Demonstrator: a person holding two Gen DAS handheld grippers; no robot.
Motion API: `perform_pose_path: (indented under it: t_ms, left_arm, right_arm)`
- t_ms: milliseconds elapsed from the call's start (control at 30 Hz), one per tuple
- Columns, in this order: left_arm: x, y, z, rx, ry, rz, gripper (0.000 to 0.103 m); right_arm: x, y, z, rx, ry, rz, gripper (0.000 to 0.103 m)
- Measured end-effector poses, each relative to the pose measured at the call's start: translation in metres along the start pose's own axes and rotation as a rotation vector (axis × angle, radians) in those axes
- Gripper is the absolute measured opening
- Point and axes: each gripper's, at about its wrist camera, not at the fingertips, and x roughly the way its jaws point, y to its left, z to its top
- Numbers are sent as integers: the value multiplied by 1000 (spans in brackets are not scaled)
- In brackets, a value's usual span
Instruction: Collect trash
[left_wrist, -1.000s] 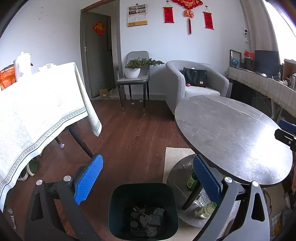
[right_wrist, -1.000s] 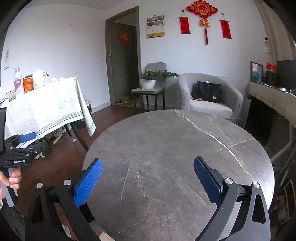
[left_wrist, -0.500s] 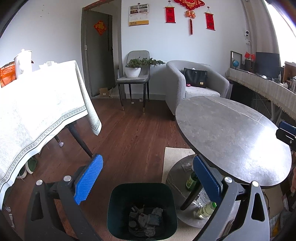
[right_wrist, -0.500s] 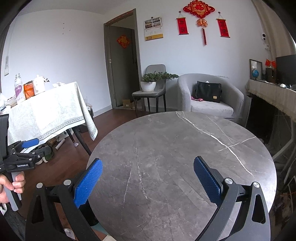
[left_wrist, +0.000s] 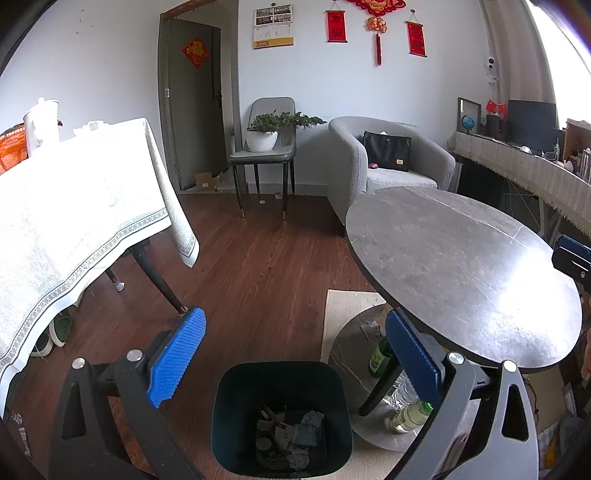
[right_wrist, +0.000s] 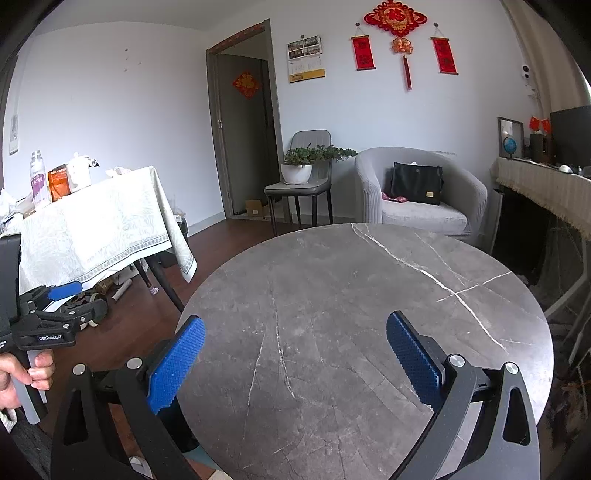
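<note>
A dark green trash bin (left_wrist: 229, 413) stands on the floor with crumpled paper and scraps (left_wrist: 291, 435) inside it. My left gripper (left_wrist: 295, 354) hovers open above the bin, nothing between its blue pads. In the right wrist view my right gripper (right_wrist: 295, 354) is open over the round grey marble table (right_wrist: 351, 295), holding nothing. The left gripper (right_wrist: 55, 317) shows at the left there, held by a hand (right_wrist: 22, 373). A tip of the right gripper (left_wrist: 572, 258) appears at the right edge of the left wrist view.
Green and clear bottles (left_wrist: 406, 413) lie on the round table's lower shelf (left_wrist: 354, 339). A cloth-covered table (left_wrist: 74, 214) stands to the left, a chair with a potted plant (left_wrist: 273, 129) and a grey armchair (left_wrist: 388, 162) at the back. A draped counter (left_wrist: 535, 173) runs along the right.
The left gripper has drifted slightly so the bin sits a little nearer below it. The right gripper has risen and tilted up a bit. Both stay open.
</note>
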Motion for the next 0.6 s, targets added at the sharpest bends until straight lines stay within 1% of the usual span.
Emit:
perform_pose_path:
  t_ms: [600]
  left_arm:
    - [2, -1, -2, -2, 0, 1, 100]
  right_arm:
    - [0, 1, 2, 0, 3, 0, 100]
